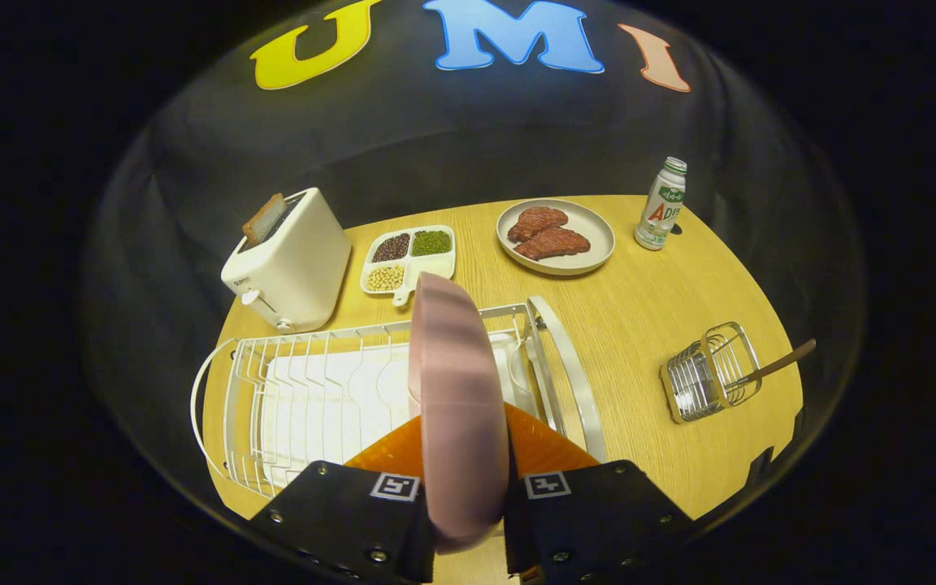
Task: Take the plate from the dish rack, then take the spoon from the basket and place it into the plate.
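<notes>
Gripper fingers clamping on-edge matte pink round plate, lifting it above white wire dish rack | plate step underway; placing on wooden table pending | wooden-handled spoon waiting in small wire basket, well apart | count: 1 pink plate, 1 spoon, 1 basket, 1 rack

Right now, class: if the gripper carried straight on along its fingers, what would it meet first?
The gripper is shut on the pink plate, above the dish rack. Straight ahead, probably the divided snack tray; depth is unclear.
</notes>
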